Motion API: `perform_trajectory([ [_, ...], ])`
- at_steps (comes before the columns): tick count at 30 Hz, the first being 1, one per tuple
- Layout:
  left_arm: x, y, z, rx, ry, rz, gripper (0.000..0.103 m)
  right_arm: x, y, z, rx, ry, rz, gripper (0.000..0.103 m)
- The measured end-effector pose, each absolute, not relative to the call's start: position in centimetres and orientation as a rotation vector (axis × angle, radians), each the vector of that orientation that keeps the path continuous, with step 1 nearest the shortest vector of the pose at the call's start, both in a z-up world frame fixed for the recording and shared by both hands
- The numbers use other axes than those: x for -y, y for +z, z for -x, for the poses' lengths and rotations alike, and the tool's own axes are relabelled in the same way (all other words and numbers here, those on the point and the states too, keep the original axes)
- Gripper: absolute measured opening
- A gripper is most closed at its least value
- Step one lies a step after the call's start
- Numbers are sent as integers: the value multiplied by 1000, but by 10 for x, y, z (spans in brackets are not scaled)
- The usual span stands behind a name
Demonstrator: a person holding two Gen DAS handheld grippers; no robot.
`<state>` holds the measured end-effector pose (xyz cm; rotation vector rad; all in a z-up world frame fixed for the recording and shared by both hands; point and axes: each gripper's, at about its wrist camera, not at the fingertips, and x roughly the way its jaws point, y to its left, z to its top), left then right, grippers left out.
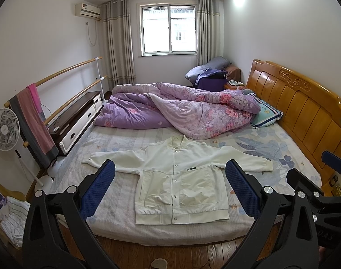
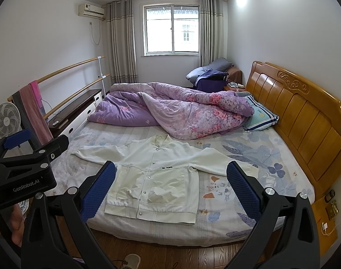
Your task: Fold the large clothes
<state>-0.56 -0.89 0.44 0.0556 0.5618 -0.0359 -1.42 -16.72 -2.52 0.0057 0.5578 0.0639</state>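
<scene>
A white button-front jacket (image 1: 181,179) lies flat and face up on the bed, sleeves spread to both sides, hem toward me; it also shows in the right wrist view (image 2: 154,179). My left gripper (image 1: 170,170) is open and empty, held above the floor in front of the bed's near edge. My right gripper (image 2: 171,170) is open and empty at about the same height, to the right of the left one. The right gripper also shows at the right edge of the left wrist view (image 1: 314,174). The left gripper also shows at the left of the right wrist view (image 2: 33,148).
The bed (image 1: 116,213) has a pale floral sheet. A purple quilt (image 1: 181,109) is bunched at the far side, with a pillow (image 1: 266,114) by the wooden headboard (image 1: 305,112). A rail with towels (image 1: 33,121), a fan (image 1: 4,130) and a low cabinet (image 1: 78,116) stand left.
</scene>
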Motion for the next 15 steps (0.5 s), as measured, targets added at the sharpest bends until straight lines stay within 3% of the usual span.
perform_trajectory([
  [15,4,2,10,-569,-29,-57,98,166,-29,12,-569,69,-24,96],
])
